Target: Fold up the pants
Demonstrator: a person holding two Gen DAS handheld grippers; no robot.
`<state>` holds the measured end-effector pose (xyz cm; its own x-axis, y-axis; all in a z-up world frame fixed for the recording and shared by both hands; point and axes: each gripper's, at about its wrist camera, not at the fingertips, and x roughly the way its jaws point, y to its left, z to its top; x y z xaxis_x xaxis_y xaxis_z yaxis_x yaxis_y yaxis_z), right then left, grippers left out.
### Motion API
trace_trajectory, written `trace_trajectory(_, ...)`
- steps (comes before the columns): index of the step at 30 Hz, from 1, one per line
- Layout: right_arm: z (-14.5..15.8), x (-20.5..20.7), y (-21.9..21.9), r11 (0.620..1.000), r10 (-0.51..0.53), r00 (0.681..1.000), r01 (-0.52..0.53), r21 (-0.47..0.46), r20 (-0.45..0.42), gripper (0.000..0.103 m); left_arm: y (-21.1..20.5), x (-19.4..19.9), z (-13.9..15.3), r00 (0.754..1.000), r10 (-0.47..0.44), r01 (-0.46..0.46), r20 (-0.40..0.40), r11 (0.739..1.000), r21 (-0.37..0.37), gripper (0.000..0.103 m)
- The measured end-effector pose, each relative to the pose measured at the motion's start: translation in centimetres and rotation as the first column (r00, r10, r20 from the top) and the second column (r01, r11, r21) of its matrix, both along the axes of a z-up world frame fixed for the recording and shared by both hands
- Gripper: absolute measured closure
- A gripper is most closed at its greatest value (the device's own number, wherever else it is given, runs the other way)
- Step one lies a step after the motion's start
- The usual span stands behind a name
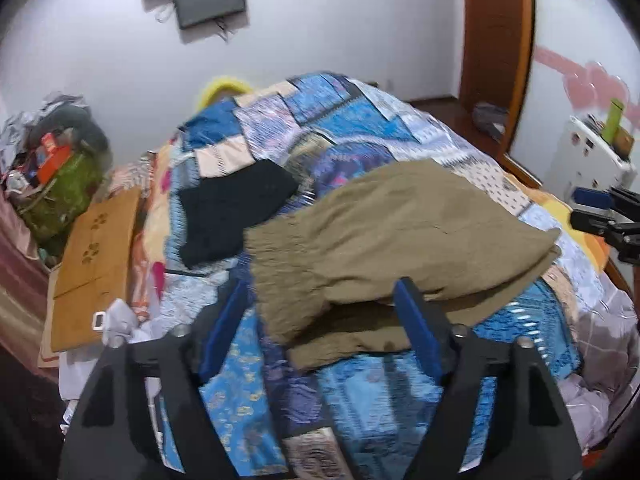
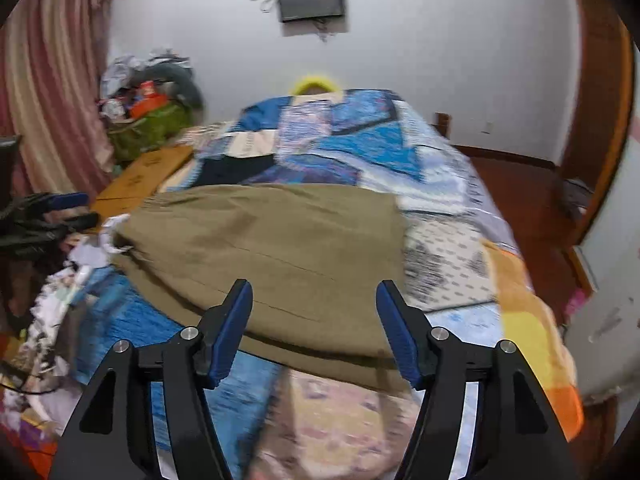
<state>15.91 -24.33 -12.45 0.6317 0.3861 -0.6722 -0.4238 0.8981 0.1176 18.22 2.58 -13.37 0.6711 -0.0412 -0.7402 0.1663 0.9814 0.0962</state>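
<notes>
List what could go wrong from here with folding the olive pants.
1. Both grippers are open: the left gripper and right gripper hold nothing, so a shallow pinch may lift only the top layer of the olive pants.
2. The black garment lies touching the pants and could get dragged along.
3. The patchwork quilt beneath might be pinched too.

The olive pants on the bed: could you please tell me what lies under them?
The olive pants rest on the blue patchwork quilt, which shows all around them. A lower layer of pants peeks out at the near edge; anything else beneath is covered.
</notes>
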Motion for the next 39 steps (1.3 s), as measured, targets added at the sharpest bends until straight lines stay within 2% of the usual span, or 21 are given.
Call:
trace_trajectory(3, -0.6, 0.3, 2.6, 0.998, 0.064, 0.998, -0.064, -0.012, -0.016, 0.042, -1.9, 0.8, -0.9, 0.996, -0.063, 0.063, -0.061, 0.998, 0.000, 0.022)
trace_trajectory(7, -2.7, 0.5, 6.0, 0.987, 0.150, 0.987, -0.153, -0.044, -0.061, 0.042, -4.3, 1.3, -2.7, 0.983, -0.135, 0.146, -0.122, 0.986, 0.085, 0.022)
trace_trajectory(12, -5.8, 1.4, 8.3, 0.976, 0.179, 0.976, -0.192, -0.103, -0.123, 0.043, -5.8, 2.3, -4.8, 0.973, -0.165, 0.190, -0.161, 0.970, 0.154, 0.020)
trace_trajectory(14, -6.3, 1.7, 8.5, 0.974, 0.178, 0.977, -0.191, -0.119, -0.116, 0.047, -6.0, 2.6, -5.1, 0.972, -0.174, 0.198, -0.155, 0.968, 0.155, 0.020)
trace_trajectory(16, -6.4, 1.8, 8.6, 0.972, 0.181, 0.978, -0.194, -0.134, -0.105, 0.059, -6.0, 3.0, -5.2, 0.969, -0.187, 0.209, -0.161, 0.969, 0.133, 0.020)
trace_trajectory(20, -5.9, 1.9, 8.8, 0.966, 0.215, 0.971, -0.228, -0.121, -0.109, 0.069, -6.5, 2.8, -5.3, 0.960, -0.228, 0.250, -0.165, 0.960, 0.123, 0.020)
trace_trajectory(22, -5.6, 1.5, 8.9, 0.961, 0.238, 0.966, -0.249, -0.120, -0.098, 0.081, -7.0, 2.3, -5.4, 0.952, -0.257, 0.280, -0.164, 0.950, 0.136, 0.020)
trace_trajectory(23, -5.6, 1.5, 8.9, 0.960, 0.241, 0.966, -0.252, -0.121, -0.096, 0.091, -7.3, 2.0, -5.5, 0.950, -0.266, 0.291, -0.162, 0.943, 0.159, 0.020)
trace_trajectory(24, -5.5, 1.5, 9.0, 0.961, 0.243, 0.966, -0.252, -0.117, -0.088, 0.094, -7.6, 1.8, -5.7, 0.951, -0.269, 0.294, -0.154, 0.938, 0.182, 0.023)
trace_trajectory(26, -5.1, 1.3, 8.9, 0.964, 0.237, 0.969, -0.243, -0.108, -0.069, 0.096, -8.1, 1.5, -5.7, 0.959, -0.258, 0.279, -0.115, 0.930, 0.240, 0.048)
trace_trajectory(27, -4.8, 1.3, 8.8, 0.966, 0.233, 0.971, -0.238, -0.099, -0.061, 0.096, -8.3, 1.5, -5.6, 0.969, -0.234, 0.248, -0.083, 0.929, 0.276, 0.069)
trace_trajectory(28, -4.4, 1.3, 8.6, 0.969, 0.229, 0.972, -0.233, -0.084, -0.055, 0.097, -8.3, 1.5, -5.3, 0.974, -0.218, 0.227, -0.064, 0.931, 0.286, 0.079)
trace_trajectory(29, -4.2, 1.3, 8.5, 0.971, 0.225, 0.973, -0.228, -0.076, -0.052, 0.097, -8.2, 1.5, -4.9, 0.977, -0.210, 0.214, -0.044, 0.937, 0.278, 0.085)
trace_trajectory(32, -3.1, 1.0, 7.9, 0.973, 0.223, 0.974, -0.225, -0.049, -0.041, 0.097, -7.8, 1.4, -3.7, 0.977, -0.214, 0.213, -0.019, 0.952, 0.220, 0.090)
trace_trajectory(35, -2.5, 0.5, 7.7, 0.973, 0.222, 0.975, -0.223, -0.057, -0.026, 0.097, -7.7, 0.8, -3.5, 0.970, -0.239, 0.242, -0.038, 0.951, 0.192, 0.091)
trace_trajectory(39, -3.8, 0.4, 7.7, 0.972, 0.224, 0.971, -0.229, -0.053, -0.086, 0.097, -7.4, 0.6, -5.5, 0.960, -0.252, 0.269, -0.125, 0.952, 0.143, 0.090)
